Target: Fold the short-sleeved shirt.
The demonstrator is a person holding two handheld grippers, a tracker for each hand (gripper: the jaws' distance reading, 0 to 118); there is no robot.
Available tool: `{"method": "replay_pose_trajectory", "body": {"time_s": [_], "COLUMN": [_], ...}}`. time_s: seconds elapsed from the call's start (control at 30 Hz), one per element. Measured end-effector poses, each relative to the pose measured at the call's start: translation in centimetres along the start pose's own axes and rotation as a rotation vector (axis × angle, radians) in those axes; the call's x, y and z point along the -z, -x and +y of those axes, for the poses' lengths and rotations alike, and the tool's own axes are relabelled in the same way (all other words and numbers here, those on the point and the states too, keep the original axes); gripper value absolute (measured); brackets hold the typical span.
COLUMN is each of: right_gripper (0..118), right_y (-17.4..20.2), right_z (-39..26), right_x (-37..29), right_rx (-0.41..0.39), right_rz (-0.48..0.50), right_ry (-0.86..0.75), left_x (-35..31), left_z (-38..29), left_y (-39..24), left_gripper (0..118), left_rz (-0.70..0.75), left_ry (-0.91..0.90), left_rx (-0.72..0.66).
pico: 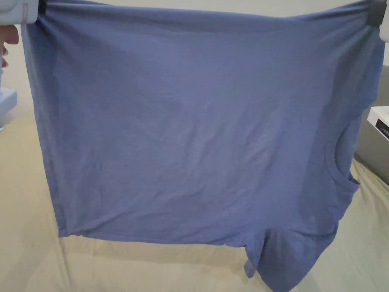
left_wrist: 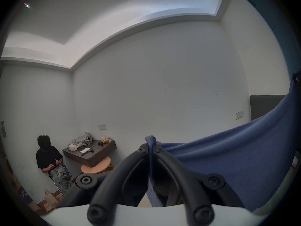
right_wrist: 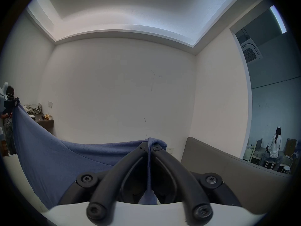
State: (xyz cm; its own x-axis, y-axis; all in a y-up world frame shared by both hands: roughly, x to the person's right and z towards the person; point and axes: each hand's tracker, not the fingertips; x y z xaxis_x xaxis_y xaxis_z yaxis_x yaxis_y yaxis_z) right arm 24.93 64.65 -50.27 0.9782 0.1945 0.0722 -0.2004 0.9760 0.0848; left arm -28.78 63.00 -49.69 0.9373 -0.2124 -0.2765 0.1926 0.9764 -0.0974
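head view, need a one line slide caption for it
Blue short-sleeved cotton shirt held up sideways by left tool and right tool above a beige bed.
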Motion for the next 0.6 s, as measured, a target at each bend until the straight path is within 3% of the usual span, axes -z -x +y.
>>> {"method": "replay_pose_trajectory", "body": {"time_s": [0.13, 0.37, 0.47, 0.6], "right_gripper": [2, 2, 2, 2], "right_y": [1.0, 2.3, 2.7, 3.0], "right_z": [0.6, -1.7, -3.9, -9.0], "right_x": [2.6, 8.1, 9.7, 10.4], "right_rx": [0.002, -0.063, -0.024, 0.044], "right_rz": [-0.006, -0.016, -0.023, 0.053], "right_ry": [-0.009, 0.023, 0.049, 0.102], "left_x": [3.5, 9.7, 11.2, 12.8], "left_z": [0.2, -0.6, -2.2, -7.1], "left_y": [-0.9, -3.0, -3.6, -4.9], "left_gripper": [0, 0, 0, 0], "left_rz": [0.015, 0.05, 0.038, 0.024], "left_ry": [0.017, 0.042, 0.069, 0.118], "left_rx": [-0.011, 0.002, -0.083, -0.039]}}
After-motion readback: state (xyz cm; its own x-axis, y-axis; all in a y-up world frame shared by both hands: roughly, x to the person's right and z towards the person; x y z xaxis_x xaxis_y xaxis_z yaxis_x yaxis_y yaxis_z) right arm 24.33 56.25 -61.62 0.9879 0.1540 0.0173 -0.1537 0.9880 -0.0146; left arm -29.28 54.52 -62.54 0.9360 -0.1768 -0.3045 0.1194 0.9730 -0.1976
